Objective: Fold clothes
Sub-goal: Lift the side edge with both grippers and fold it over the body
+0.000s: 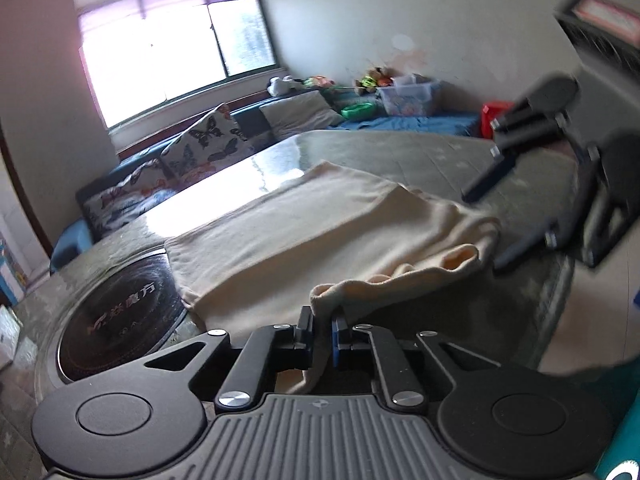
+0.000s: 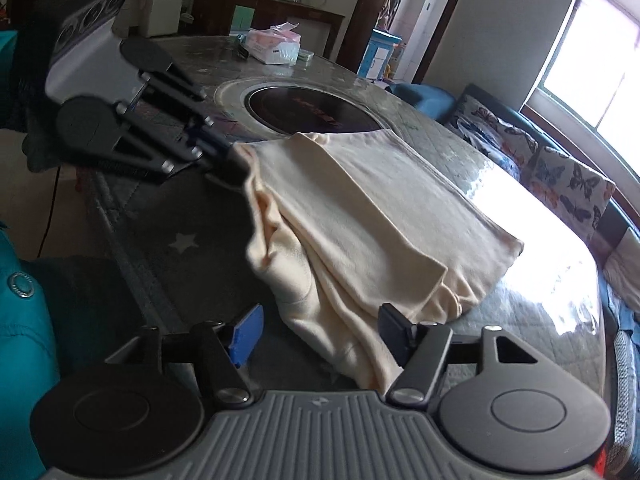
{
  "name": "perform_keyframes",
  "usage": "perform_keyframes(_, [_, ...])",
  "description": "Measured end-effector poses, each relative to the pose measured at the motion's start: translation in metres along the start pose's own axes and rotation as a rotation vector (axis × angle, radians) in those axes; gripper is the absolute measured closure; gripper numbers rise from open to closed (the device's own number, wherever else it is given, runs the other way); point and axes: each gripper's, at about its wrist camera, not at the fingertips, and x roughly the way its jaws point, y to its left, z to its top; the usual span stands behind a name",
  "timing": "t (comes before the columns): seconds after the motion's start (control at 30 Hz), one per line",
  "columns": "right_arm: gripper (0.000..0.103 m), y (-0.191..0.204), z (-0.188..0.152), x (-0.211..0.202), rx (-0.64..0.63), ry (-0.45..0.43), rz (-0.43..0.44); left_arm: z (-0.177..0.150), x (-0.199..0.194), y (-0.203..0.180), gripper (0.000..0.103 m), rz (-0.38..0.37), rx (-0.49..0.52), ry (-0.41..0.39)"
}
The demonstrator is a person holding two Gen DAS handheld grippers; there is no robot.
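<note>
A cream garment (image 1: pixel 304 228) lies partly folded on the grey table (image 1: pixel 420 148); it also shows in the right wrist view (image 2: pixel 360 208). My left gripper (image 1: pixel 322 336) is shut on a bunched edge of the garment near the table's front; it shows in the right wrist view (image 2: pixel 228 160) pinching the cloth's left corner. My right gripper (image 2: pixel 320 332) is open, its jaws on either side of the garment's near hanging edge without closing on it. It appears in the left wrist view (image 1: pixel 488 228), blurred, beside the cloth's right end.
A round black cooktop (image 2: pixel 312 112) is set into the table beyond the garment. A tissue pack (image 2: pixel 274 46) lies at the far end. A sofa with butterfly cushions (image 1: pixel 208 140) runs along the table. A teal jacket (image 2: pixel 20 320) is at the left.
</note>
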Motion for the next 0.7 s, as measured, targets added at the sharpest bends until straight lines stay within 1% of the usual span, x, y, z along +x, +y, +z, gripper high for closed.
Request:
perform_keyframes(0.17, [0.037,-0.002,0.005,0.016,0.011,-0.036,-0.014,0.011,0.016,0.019,0.094,-0.017,-0.112,0.016])
perform_keyframes(0.3, [0.047,-0.009,0.011,0.031,0.055,-0.060,-0.008,0.015,0.023,0.025,0.094,-0.025,-0.149,0.027])
perform_keyframes(0.33, [0.052,-0.012,0.013,0.035,0.071,-0.057,0.001,0.014,0.024,0.026,0.094,-0.027,-0.151,0.029])
perform_keyframes(0.37, [0.054,-0.015,0.014,0.038,0.088,-0.053,0.010,0.013,0.023,0.026,0.094,-0.030,-0.152,0.030])
perform_keyframes(0.4, [0.062,-0.018,0.015,0.041,0.104,-0.050,0.019,0.012,0.021,0.027,0.091,-0.032,-0.150,0.030])
perform_keyframes(0.43, [0.073,-0.023,0.017,0.042,0.132,-0.052,0.031,0.010,0.019,0.027,0.087,-0.030,-0.147,0.032])
perform_keyframes(0.47, [0.077,-0.028,0.018,0.043,0.159,-0.053,0.042,0.008,0.016,0.027,0.085,-0.025,-0.144,0.034])
perform_keyframes(0.57, [0.083,-0.043,0.023,0.046,0.241,-0.057,0.075,0.000,0.006,0.026,0.083,-0.011,-0.125,0.034])
perform_keyframes(0.6, [0.086,-0.048,0.024,0.047,0.268,-0.058,0.086,-0.003,0.003,0.026,0.081,-0.004,-0.116,0.037])
perform_keyframes(0.7, [0.088,-0.057,0.027,0.046,0.305,-0.073,0.087,-0.012,-0.004,0.023,0.070,0.022,-0.080,0.042])
